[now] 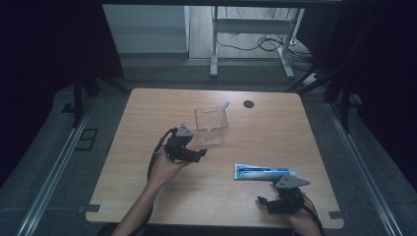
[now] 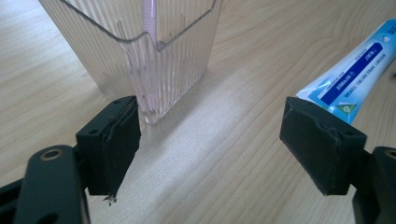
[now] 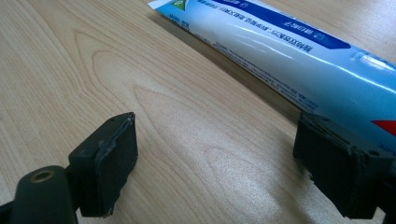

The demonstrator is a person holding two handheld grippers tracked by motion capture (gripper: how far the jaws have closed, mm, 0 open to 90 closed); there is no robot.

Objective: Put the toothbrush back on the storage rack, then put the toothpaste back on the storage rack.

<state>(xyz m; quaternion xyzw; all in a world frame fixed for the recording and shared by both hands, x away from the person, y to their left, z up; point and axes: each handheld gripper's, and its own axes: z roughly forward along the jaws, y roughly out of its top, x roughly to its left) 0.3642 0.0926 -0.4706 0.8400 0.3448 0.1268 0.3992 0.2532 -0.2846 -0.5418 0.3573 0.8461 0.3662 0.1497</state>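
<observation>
Resting on the table (image 1: 147,196) near its middle, the clear ribbed cup (image 1: 211,124) is standing upright with a pink toothbrush (image 1: 217,116) leaning inside it, the brush head poking above the far rim. The left tool (image 1: 200,153) is lying just to the near left of the cup, held in the person's left hand (image 1: 164,167), and its jaws are spread wide and released, gripping nothing. In the left gripper view, the cup (image 2: 140,51) is sitting just beyond the left jaw, close to its tip, while bare wood is showing between the two pads.

The toothpaste tube (image 1: 263,172) is lying flat to the right of the left tool, its cap pointing right. The right tool (image 1: 263,202) is sitting at the near right corner of the table, just on the near side of the tube, also released with its jaws apart. In the right gripper view, the tube (image 3: 280,46) is stretching across the far side, passing just behind the right jaw; whether it is touching the jaw I cannot tell.
</observation>
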